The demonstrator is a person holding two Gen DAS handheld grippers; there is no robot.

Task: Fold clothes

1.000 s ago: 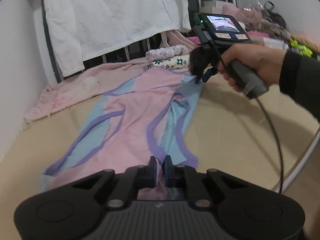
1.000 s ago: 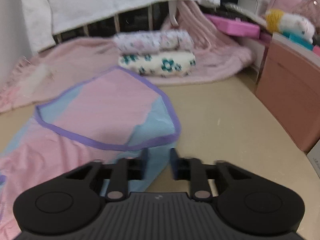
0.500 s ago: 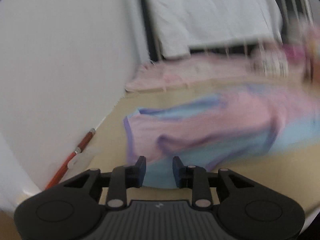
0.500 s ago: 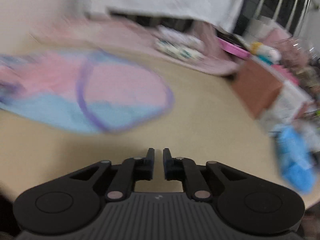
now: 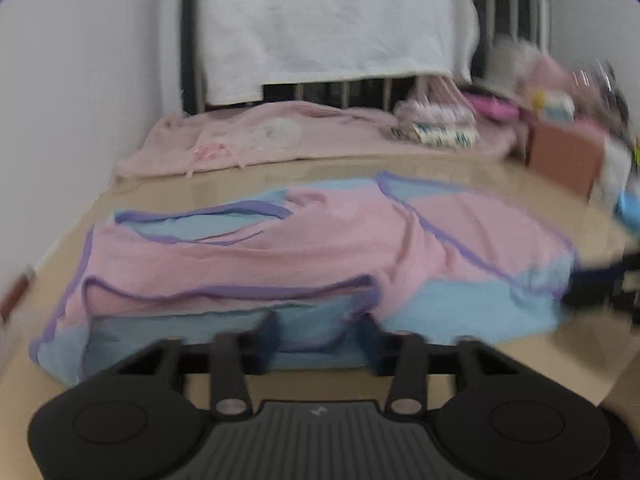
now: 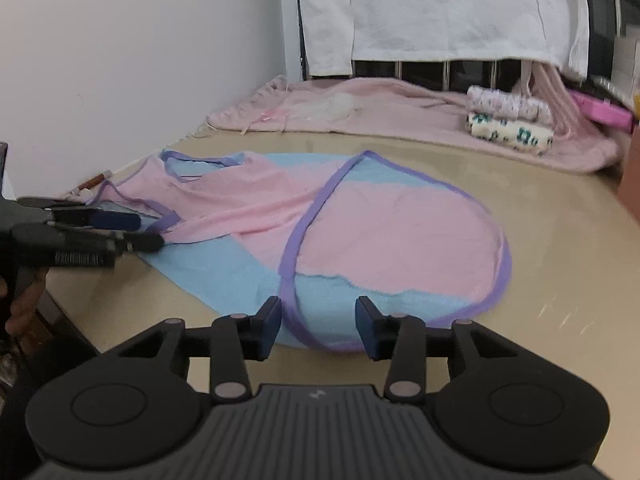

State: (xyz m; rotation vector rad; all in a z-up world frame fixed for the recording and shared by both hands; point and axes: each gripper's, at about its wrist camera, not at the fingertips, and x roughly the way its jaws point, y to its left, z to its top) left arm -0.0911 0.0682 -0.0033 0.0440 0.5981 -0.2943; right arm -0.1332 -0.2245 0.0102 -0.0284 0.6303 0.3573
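A pink and light-blue garment with purple trim lies spread crosswise on the tan table. My left gripper sits at the garment's near edge. Its jaws are closing but still stand apart, with the blue hem between them and not pinched. In the right wrist view the garment shows a folded-over rounded flap, and the left gripper reaches in at its left end. My right gripper is at the near right hem. Its jaws are opening, with the purple trim between the pads and untouched.
A pink blanket lies along the back, with a stack of folded floral clothes on it. A white cloth hangs from the rail behind. A brown box and clutter stand at the right, a white wall at the left, and a red pen near it.
Both grippers have swung round to the table's near edge, so the garment now lies crosswise. The left jaws, shut a second ago, stand apart; the right jaws have spread.
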